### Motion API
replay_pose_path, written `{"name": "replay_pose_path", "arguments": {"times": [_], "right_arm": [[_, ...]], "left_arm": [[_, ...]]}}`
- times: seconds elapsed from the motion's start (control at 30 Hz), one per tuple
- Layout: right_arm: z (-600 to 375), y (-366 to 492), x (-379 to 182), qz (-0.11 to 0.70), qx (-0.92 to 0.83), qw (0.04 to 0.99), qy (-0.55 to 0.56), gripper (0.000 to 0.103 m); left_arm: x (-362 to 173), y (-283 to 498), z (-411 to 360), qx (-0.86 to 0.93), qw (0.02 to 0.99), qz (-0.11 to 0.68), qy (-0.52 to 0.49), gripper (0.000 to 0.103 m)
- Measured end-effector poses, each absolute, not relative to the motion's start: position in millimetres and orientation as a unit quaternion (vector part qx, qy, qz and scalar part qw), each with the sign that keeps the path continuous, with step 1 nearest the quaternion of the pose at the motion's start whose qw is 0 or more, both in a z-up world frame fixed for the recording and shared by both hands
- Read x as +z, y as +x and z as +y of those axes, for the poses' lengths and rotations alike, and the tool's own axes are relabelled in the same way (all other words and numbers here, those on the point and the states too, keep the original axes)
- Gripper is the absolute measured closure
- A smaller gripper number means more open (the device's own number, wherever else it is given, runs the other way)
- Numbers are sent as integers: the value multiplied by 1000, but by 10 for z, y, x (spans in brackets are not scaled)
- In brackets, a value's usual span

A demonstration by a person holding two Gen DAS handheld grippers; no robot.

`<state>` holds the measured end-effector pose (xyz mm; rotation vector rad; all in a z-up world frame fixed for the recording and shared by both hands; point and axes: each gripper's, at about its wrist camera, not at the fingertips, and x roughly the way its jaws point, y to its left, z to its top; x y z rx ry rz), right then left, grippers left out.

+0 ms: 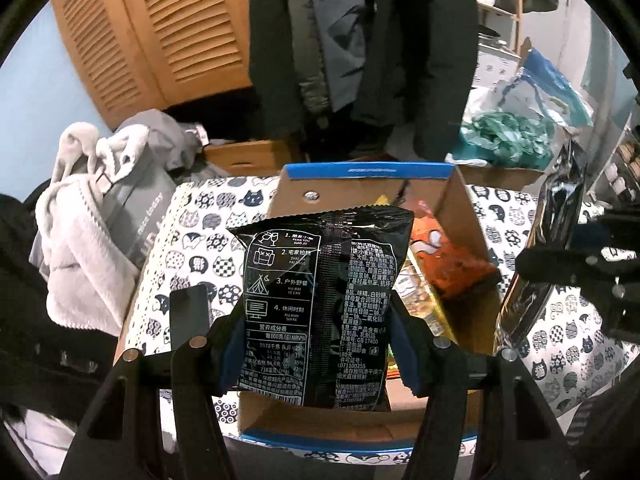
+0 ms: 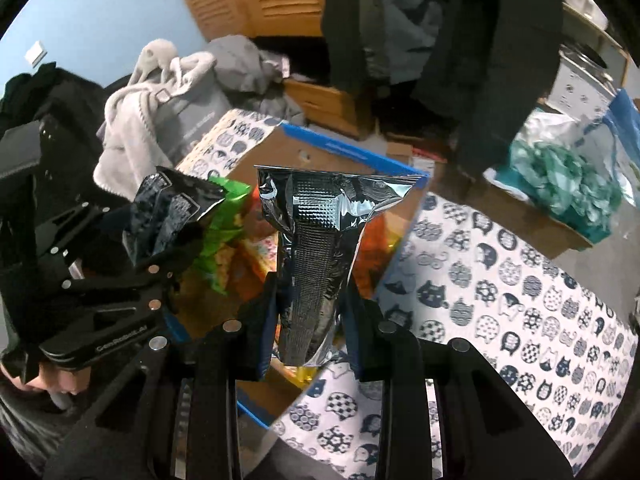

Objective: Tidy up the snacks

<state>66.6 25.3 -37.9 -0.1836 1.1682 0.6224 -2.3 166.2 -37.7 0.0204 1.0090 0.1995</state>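
Cluttered room with louvered wooden doors and hanging dark coats behind; table [image 1: 168,280] covered in a white cloth printed with navy cat faces. Black glossy snack bag with white printed text [image 1: 320,304] is pinched at its lower half in the left claw [image 1: 316,352], jaws part-way apart and pressing on the bag's sides; bag stands upright over the open brown cardboard box with blue edge trim [image 1: 368,170]. Second snack bag, shiny black foil with a crimped back seam [image 2: 316,264], is clamped in the right claw [image 2: 310,320], jaws squeezed tight on its narrow lower part, top flaring out, held above the same box [image 2: 348,152]. Inside the box: orange-red snack bag [image 1: 452,268], a yellowish pack beside it, and a green snack bag [image 2: 228,224] seen from the right wrist view. Left claw with its bag [image 2: 172,212] shows at left in that view. Grey and white clothes pile [image 1: 88,216] lies left of the table; teal plastic bags [image 1: 504,140] sit in another carton far right.
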Motion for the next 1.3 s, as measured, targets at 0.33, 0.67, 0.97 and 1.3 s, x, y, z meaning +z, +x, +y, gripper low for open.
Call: {"name": "replay_pose_path", "arguments": {"times": [0.33,0.67,0.97,1.3], "right_arm": [[452,678,-595,570,291,763,-93,75],[411,677,-502,554,281,779,-87,39],[83,631,-264,528,253,808,-67,31],[-270,498,-9,498,235,832,-57,29]], "left_arm": [[-438,-37,1780,105,863,495,-12,39],[-325,-62,1693,116,871,477,9,22],[-63,-146,1464,103,889,444,35,14],[174,-219,1196,81,902,421,48,12]]}}
